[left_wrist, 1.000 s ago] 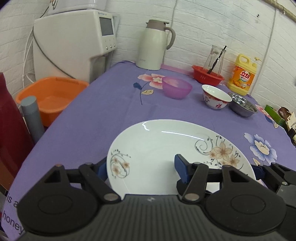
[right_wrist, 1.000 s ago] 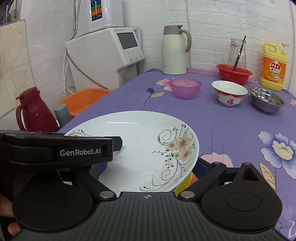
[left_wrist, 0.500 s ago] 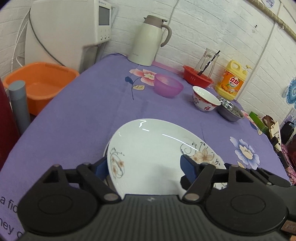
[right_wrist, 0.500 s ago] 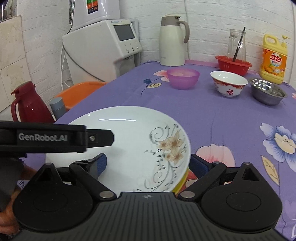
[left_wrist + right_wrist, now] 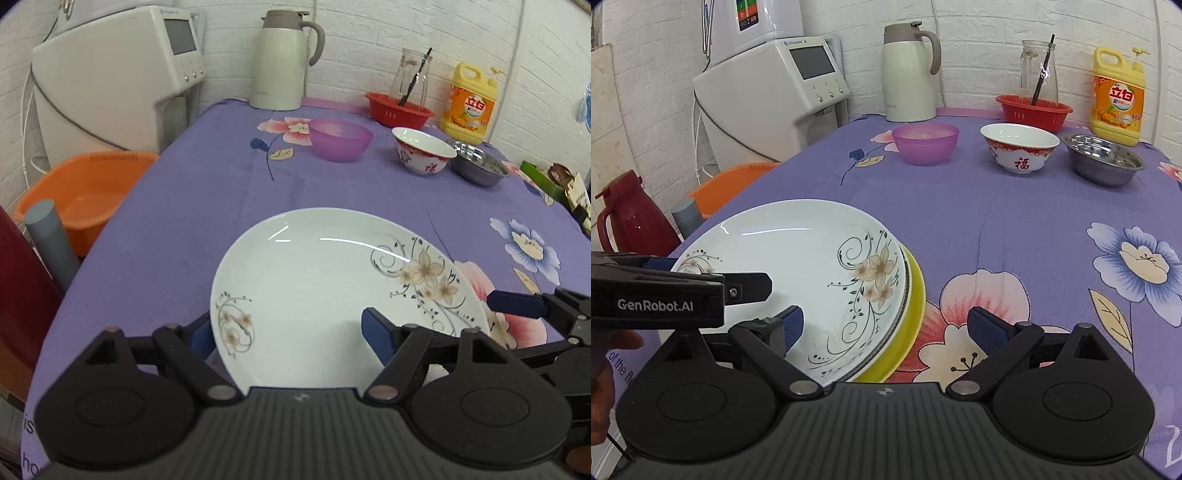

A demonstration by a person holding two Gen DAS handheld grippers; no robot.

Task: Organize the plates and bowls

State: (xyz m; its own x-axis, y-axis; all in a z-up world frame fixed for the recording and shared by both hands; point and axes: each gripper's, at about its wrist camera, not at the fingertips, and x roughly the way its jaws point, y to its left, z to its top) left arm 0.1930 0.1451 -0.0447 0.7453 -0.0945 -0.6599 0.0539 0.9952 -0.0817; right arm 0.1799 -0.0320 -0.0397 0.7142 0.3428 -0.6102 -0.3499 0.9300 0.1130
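A white plate with flower print [image 5: 325, 288] [image 5: 798, 277] lies on a stack at the near left of the purple table; a yellow plate [image 5: 910, 314] shows under its right edge. My left gripper [image 5: 288, 332] is open, its jaws either side of the plate's near left rim. My right gripper [image 5: 886, 325] is open at the stack's near right edge, touching nothing I can see. A purple bowl [image 5: 925, 142], a white and red bowl [image 5: 1019, 151] and a steel bowl [image 5: 1104, 158] stand in a row at the back.
At the far edge stand a cream thermos jug [image 5: 908, 70], a red basket [image 5: 1034, 110] with a glass jar, and a yellow detergent bottle [image 5: 1117, 96]. A water dispenser [image 5: 772, 103], an orange basin [image 5: 77, 192] and a red flask [image 5: 631, 218] are left of the table.
The white plate has come down onto the stack. My right gripper has drawn back and to the right off the plate. The left gripper stays at the plate's rim.
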